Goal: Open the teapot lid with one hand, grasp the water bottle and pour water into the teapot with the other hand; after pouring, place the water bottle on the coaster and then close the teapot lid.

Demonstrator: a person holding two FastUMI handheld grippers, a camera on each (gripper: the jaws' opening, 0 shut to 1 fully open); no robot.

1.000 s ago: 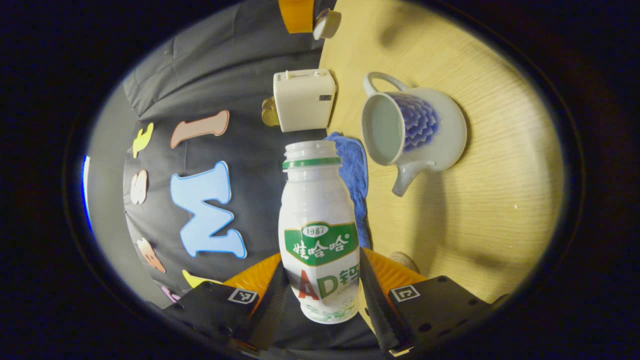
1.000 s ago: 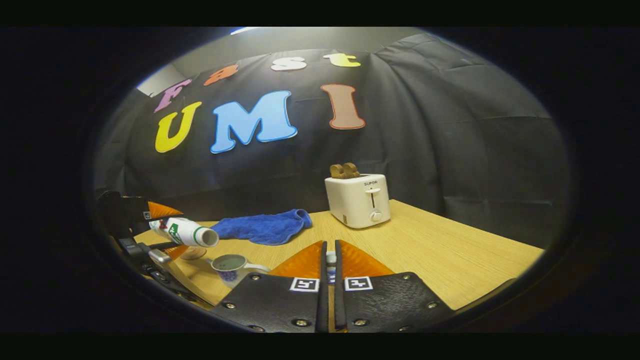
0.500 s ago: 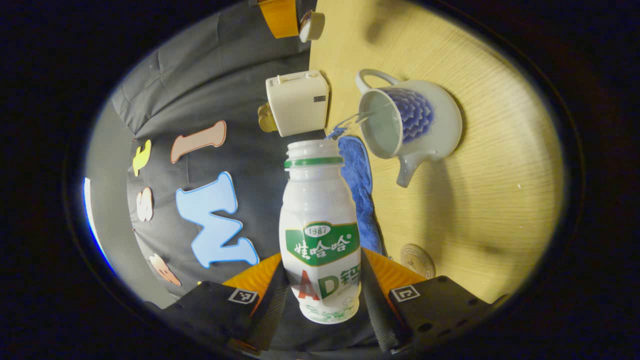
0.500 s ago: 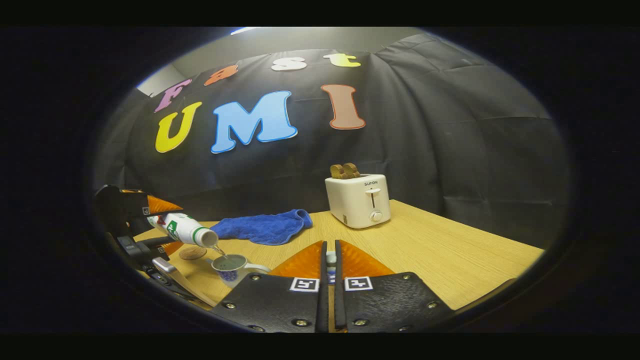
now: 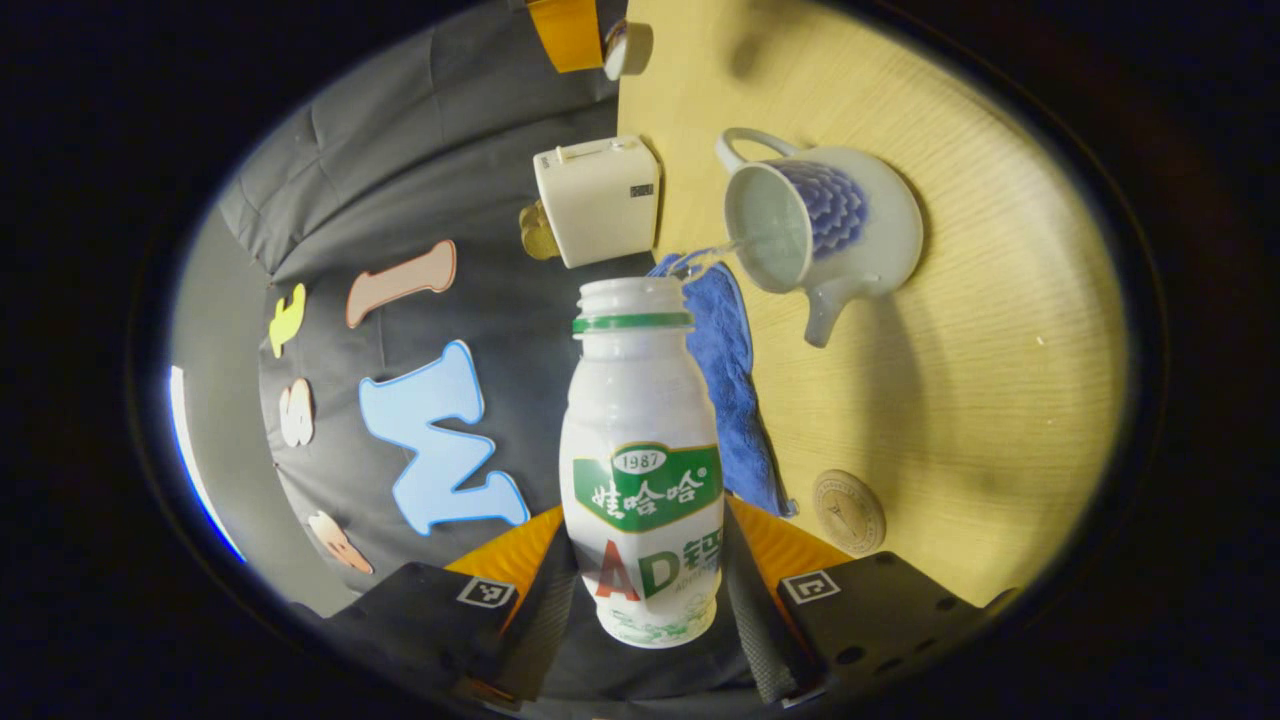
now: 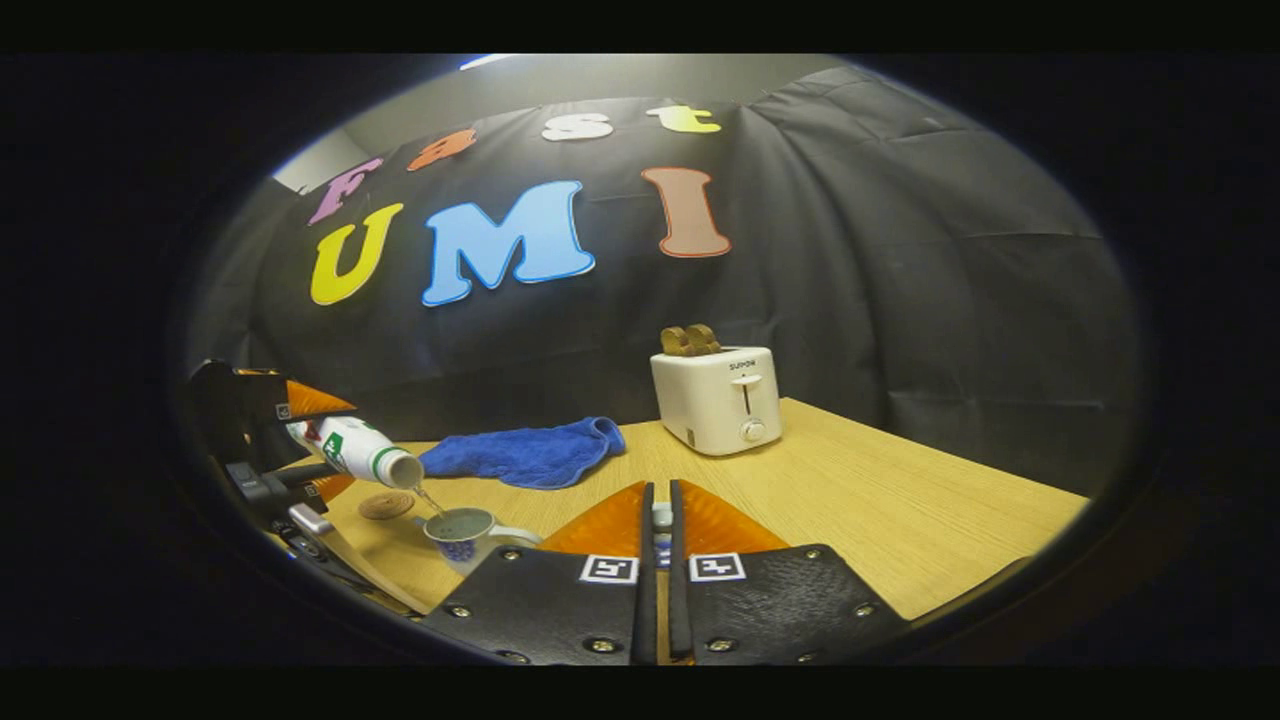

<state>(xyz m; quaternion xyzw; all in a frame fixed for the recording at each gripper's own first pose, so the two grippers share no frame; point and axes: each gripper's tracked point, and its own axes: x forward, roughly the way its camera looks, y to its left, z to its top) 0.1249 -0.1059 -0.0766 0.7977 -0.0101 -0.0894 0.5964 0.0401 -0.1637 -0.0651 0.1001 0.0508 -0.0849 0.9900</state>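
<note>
The left claw (image 5: pixel 640 610) grips one tilted water bottle (image 5: pixel 640 480), a thin stream falling into one open teapot (image 5: pixel 830 235) on the worktop (image 5: pixel 980 330). The right claw (image 6: pixel 660 545) pinches one lid (image 6: pixel 661 516). One coaster (image 5: pixel 848 512), one blue cloth (image 6: pixel 525 452) and one toaster (image 6: pixel 718 398) sit nearby.

water bottle (image 5: pixel 640 450): printed label on the body, a green band with white characters and a small oval carrying a number, larger red and green letters below. noted, not read out.

left gripper (image 5: pixel 648 545): two square black-and-white coded markers (image 5: pixel 485 592), one at 7 o'clock and one at 5 o'clock of the bottle's base. pattern only, no words.

right gripper (image 6: pixel 660 490): a matching pair of coded squares (image 6: pixel 609 569), one on each finger base, at 6 o'clock in the right gripper view.

toaster (image 6: pixel 718 400): short dark wordmark at 12 o'clock on its front, too small to trust.

coaster (image 5: pixel 848 512): round emblem, illegible.
</note>
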